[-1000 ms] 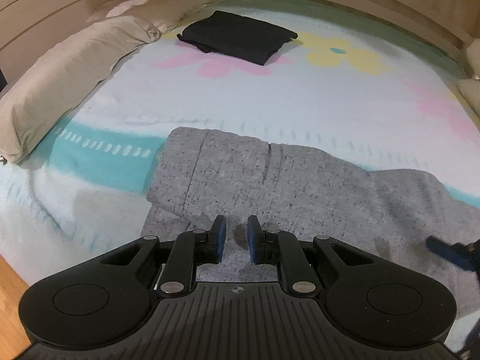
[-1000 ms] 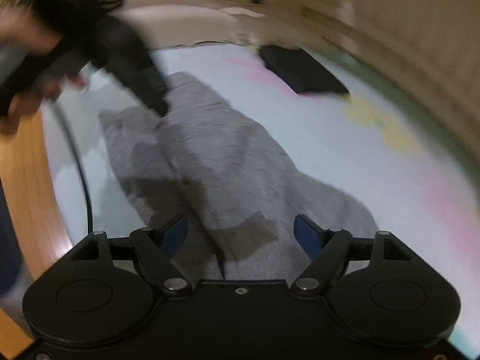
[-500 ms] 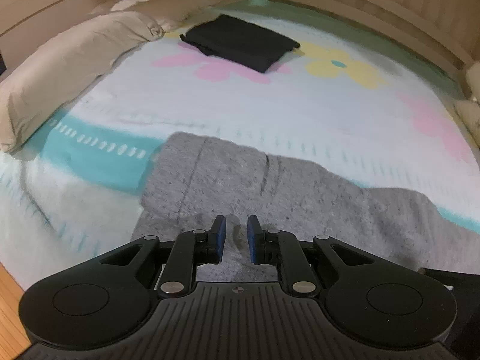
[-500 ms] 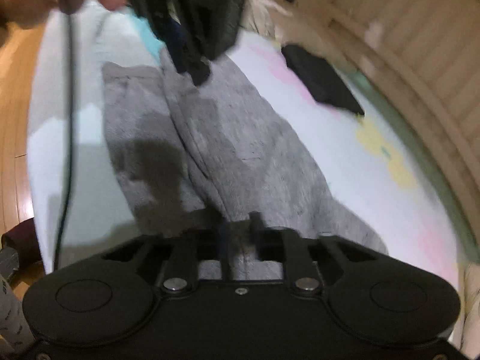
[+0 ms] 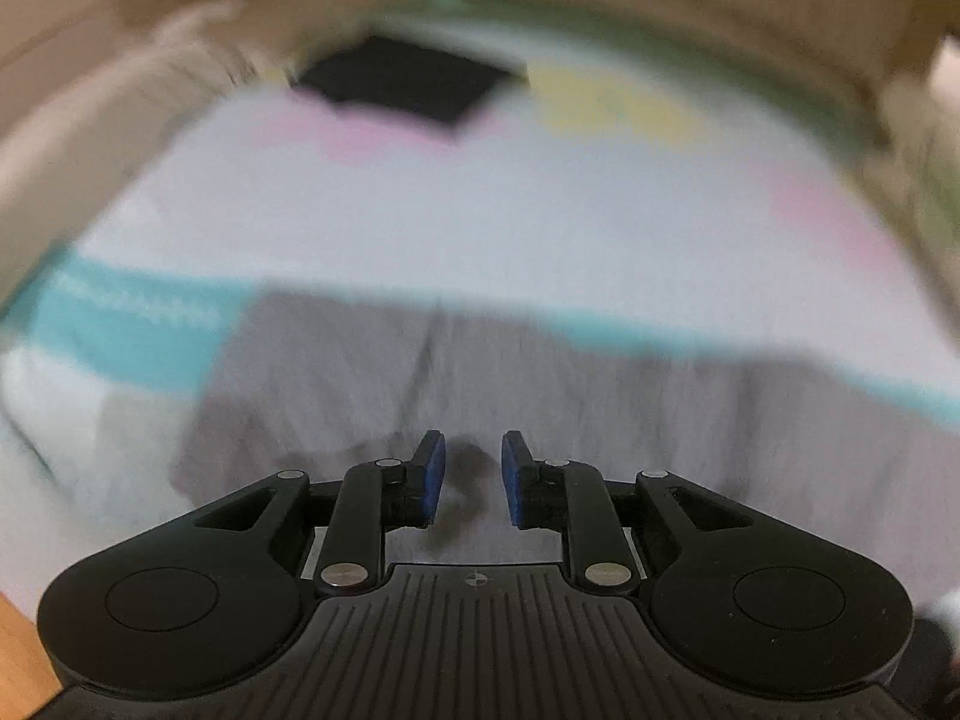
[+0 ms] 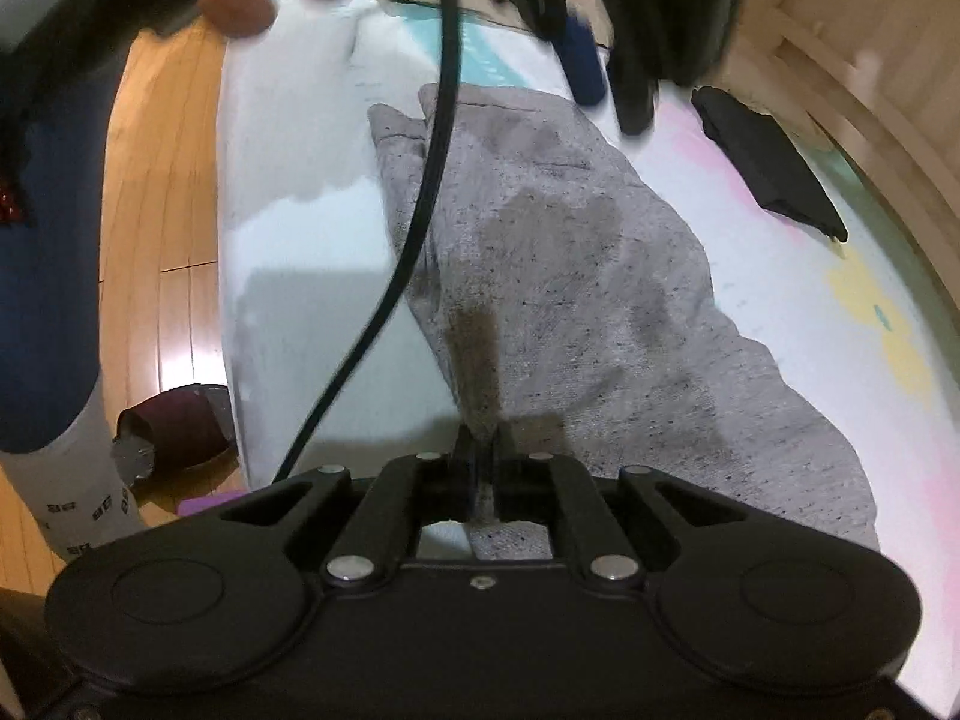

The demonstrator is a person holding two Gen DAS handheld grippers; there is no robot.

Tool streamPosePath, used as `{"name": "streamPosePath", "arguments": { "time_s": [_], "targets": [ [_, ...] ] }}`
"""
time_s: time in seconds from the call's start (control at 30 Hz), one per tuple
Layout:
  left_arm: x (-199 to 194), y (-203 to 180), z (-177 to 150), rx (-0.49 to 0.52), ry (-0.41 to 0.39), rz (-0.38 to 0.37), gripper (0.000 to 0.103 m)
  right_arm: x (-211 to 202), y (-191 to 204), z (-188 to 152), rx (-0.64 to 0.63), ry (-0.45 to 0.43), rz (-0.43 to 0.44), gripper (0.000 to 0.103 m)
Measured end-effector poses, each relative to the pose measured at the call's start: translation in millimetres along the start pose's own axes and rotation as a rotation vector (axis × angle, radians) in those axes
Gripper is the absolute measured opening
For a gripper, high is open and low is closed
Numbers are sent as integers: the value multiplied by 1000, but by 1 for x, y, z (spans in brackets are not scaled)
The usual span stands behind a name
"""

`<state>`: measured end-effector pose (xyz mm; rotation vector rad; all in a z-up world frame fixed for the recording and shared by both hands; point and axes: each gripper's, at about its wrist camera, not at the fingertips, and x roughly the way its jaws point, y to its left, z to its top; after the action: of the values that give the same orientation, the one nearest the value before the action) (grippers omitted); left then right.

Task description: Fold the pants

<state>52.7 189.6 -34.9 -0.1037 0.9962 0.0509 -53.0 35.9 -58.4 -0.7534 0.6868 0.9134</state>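
Grey pants (image 6: 576,276) pinched between right gripper (image 6: 477,468) fingers.

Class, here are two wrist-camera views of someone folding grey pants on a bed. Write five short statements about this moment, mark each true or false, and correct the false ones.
1. The right gripper is shut on a pinch of the grey pants. True.
2. The left gripper is clamped on the pants. False: its blue pads stand apart over the fabric, gripping nothing.
3. A folded black garment lies on the bed beyond the pants. True.
4. The pants hang off the bed onto the wooden floor. False: they lie on the bedsheet.
5. The bedsheet is plain white. False: it has teal, pink and yellow patterns.
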Motion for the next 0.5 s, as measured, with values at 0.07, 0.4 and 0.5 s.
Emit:
{"name": "streamPosePath", "arguments": {
  "time_s": [0.07,0.4,0.5],
  "targets": [
    [23,0,-11,22,101,32,20,-4,-6,2,34,0,22,12],
    [-4,17,3,-55,23,10,20,-35,-84,-11,279,-32,-38,71],
    [-19,7,20,-20,-39,6,20,-46,-116,-15,357,-49,-92,73]
  ]
}}
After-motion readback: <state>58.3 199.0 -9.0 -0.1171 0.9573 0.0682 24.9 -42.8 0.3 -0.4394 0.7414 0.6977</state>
